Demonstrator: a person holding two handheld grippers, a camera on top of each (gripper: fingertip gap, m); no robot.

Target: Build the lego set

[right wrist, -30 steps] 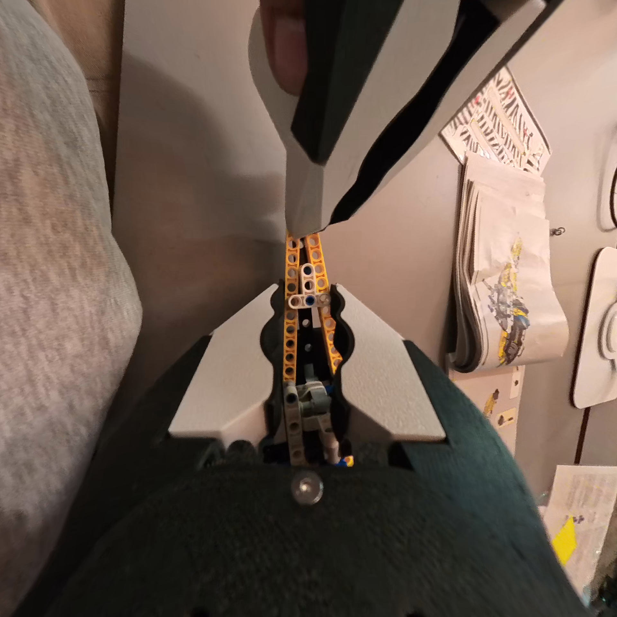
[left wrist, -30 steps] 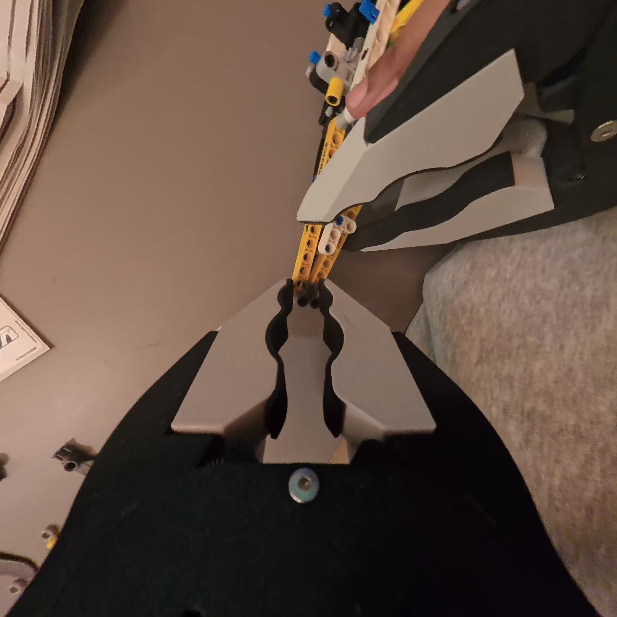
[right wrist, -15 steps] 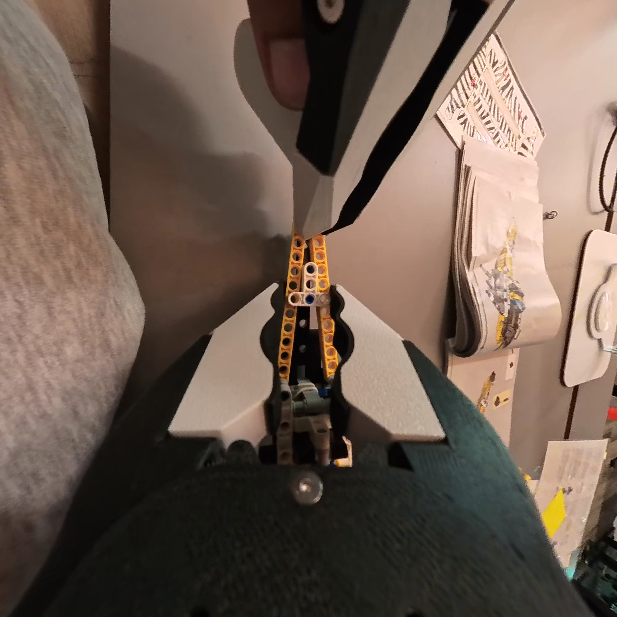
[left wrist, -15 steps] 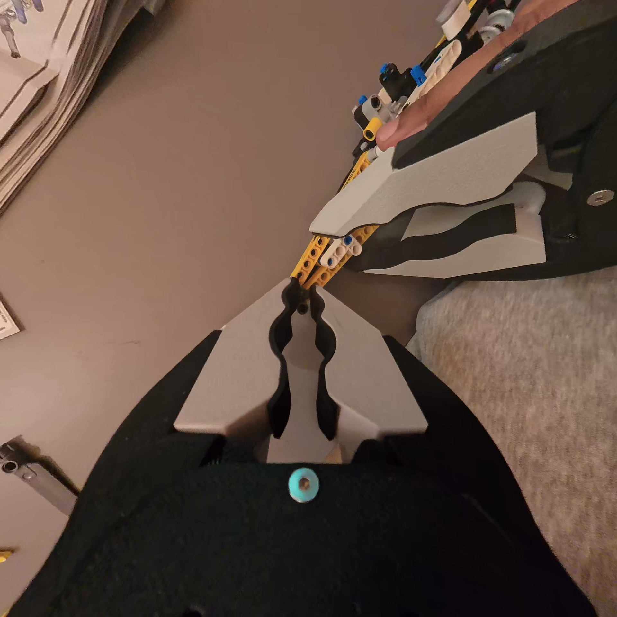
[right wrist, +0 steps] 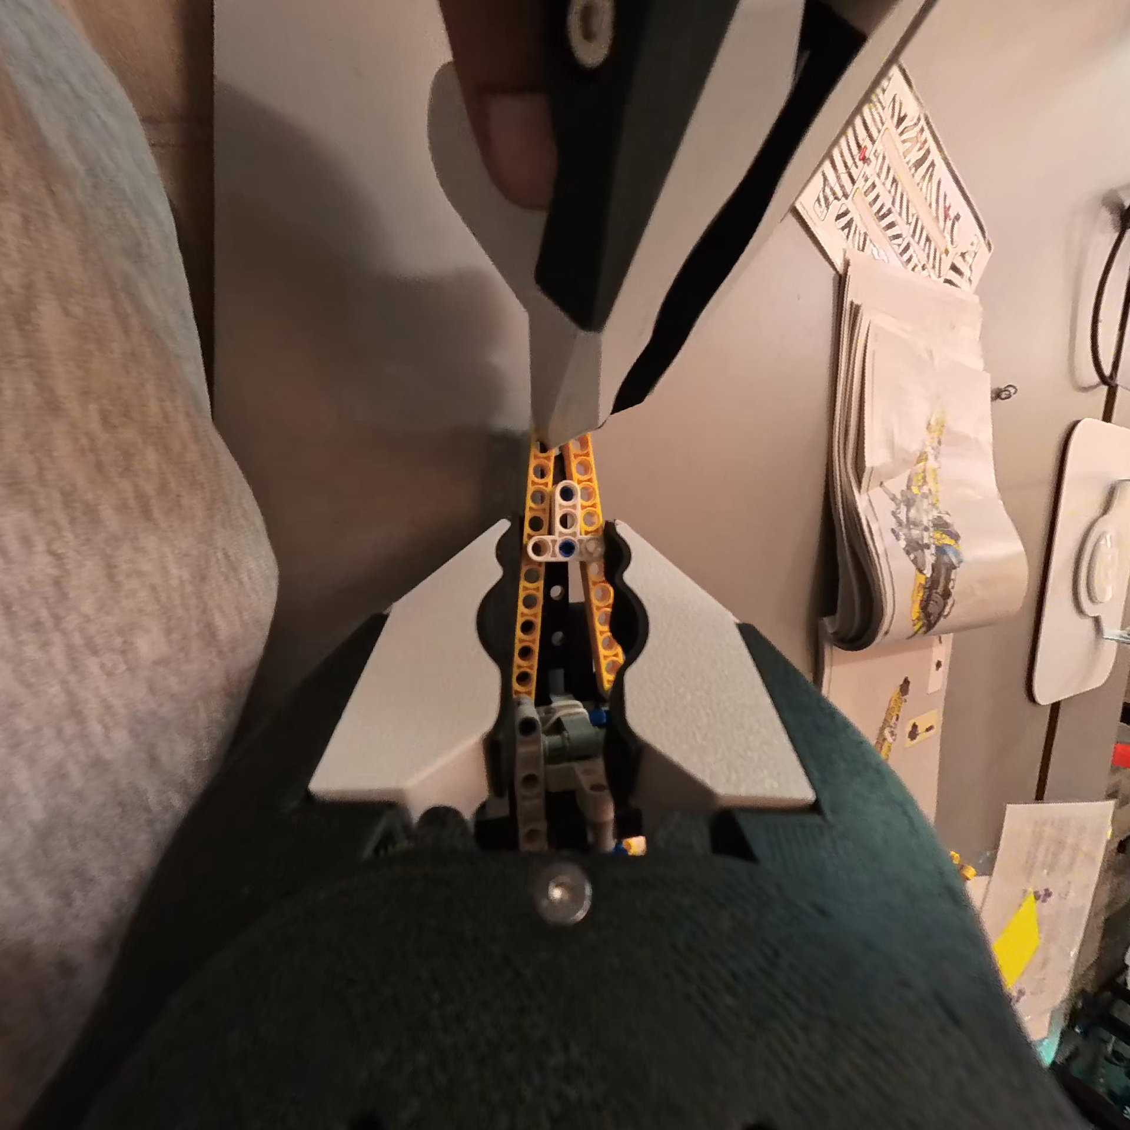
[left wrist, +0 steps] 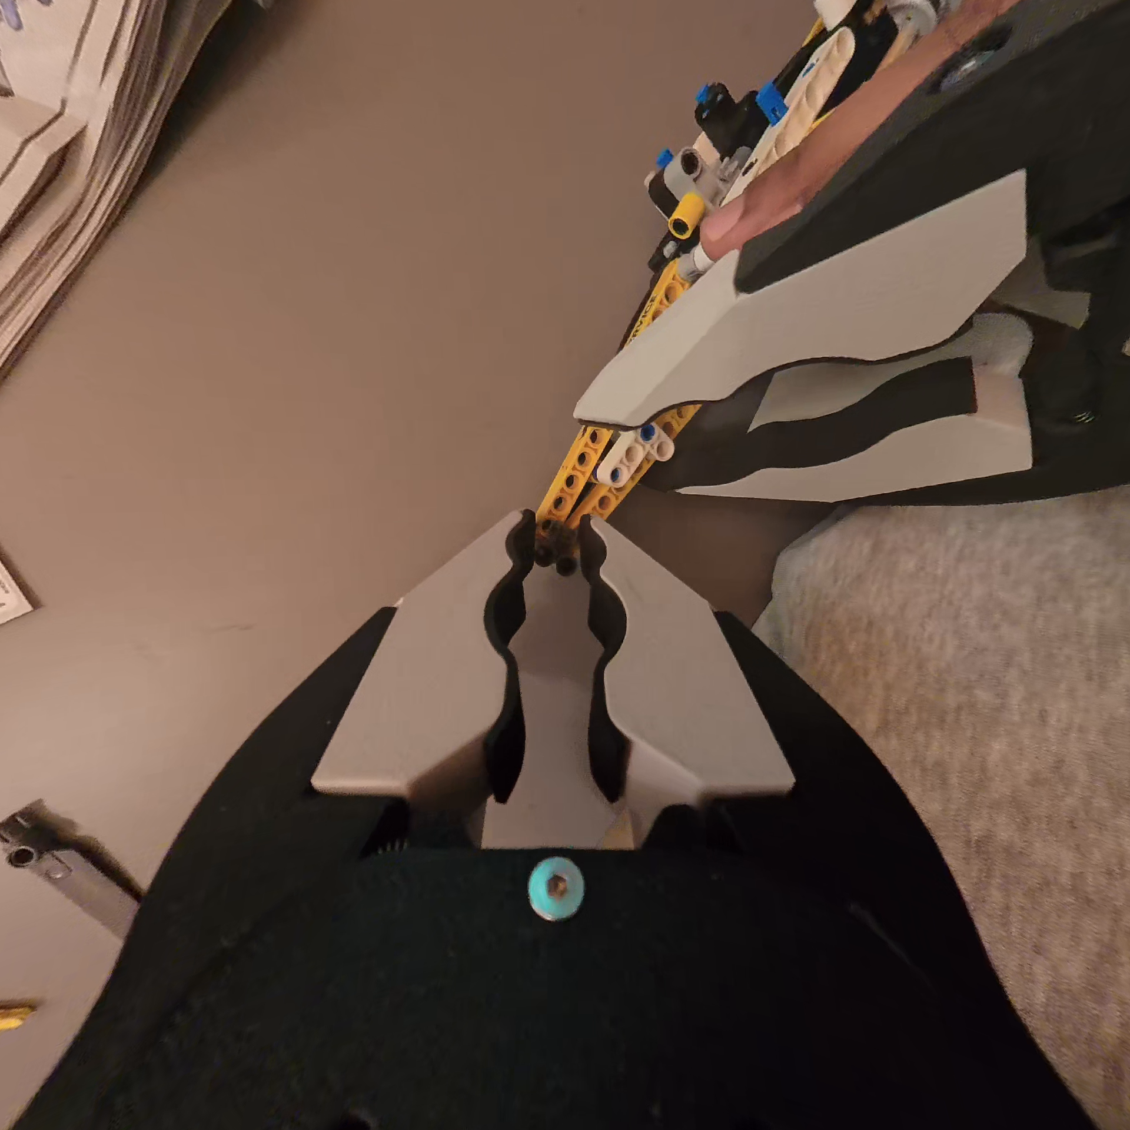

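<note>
The lego model is a long assembly of two yellow holed beams (left wrist: 572,477) with a white T-shaped piece (left wrist: 636,452) across them and a grey, black and blue cluster (left wrist: 703,165) at its far end. My left gripper (left wrist: 553,535) is shut on the near tip of the yellow beams. My right gripper (left wrist: 627,449) reaches in from the upper right and is shut around the model's middle. In the right wrist view, the right gripper (right wrist: 559,529) has the yellow beams (right wrist: 532,587) and grey parts (right wrist: 553,752) between its fingers. The left gripper (right wrist: 572,428) pinches the beams' far tip from above.
A stack of instruction booklets (left wrist: 61,153) lies at the top left and shows again in the right wrist view (right wrist: 917,489), below a sticker sheet (right wrist: 886,183). A grey lego piece (left wrist: 49,856) lies on the table (left wrist: 367,306). Grey fabric (left wrist: 948,764) borders the table edge. Only a small space, under 4 cm, lies between the two pairs of fingers. The grey lego piece (left wrist: 49,856) is about 20 centimeters from both grippers' fingertips.
The model and both grippers have swung together, so the beams now lean to the right in the left wrist view. Both grips have held throughout.
</note>
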